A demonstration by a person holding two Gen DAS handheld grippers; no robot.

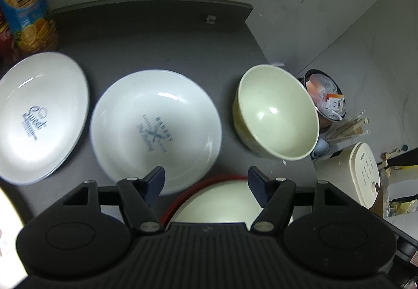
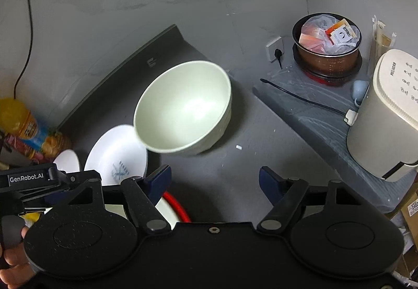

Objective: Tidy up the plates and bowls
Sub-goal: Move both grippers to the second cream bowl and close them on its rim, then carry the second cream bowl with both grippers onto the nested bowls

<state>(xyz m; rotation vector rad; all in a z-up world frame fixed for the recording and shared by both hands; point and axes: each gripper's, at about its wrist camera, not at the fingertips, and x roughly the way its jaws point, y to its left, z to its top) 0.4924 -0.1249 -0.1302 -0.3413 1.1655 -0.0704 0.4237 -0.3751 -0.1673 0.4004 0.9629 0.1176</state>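
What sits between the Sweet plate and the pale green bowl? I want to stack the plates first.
The bakery-print plate lies between the Sweet plate and the green bowl, on the dark counter; the left wrist view shows it.

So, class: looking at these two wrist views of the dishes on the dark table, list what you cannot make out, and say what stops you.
1. Red-rimmed dish: left wrist view, mostly hidden under the left gripper; whether bowl or plate is unclear.
2. Small print on the middle plate: blurred in the left wrist view.
3. Far-left plate: right wrist view, largely hidden by the other gripper's body.
4. Orange bottle: top cut off by the left wrist frame edge.
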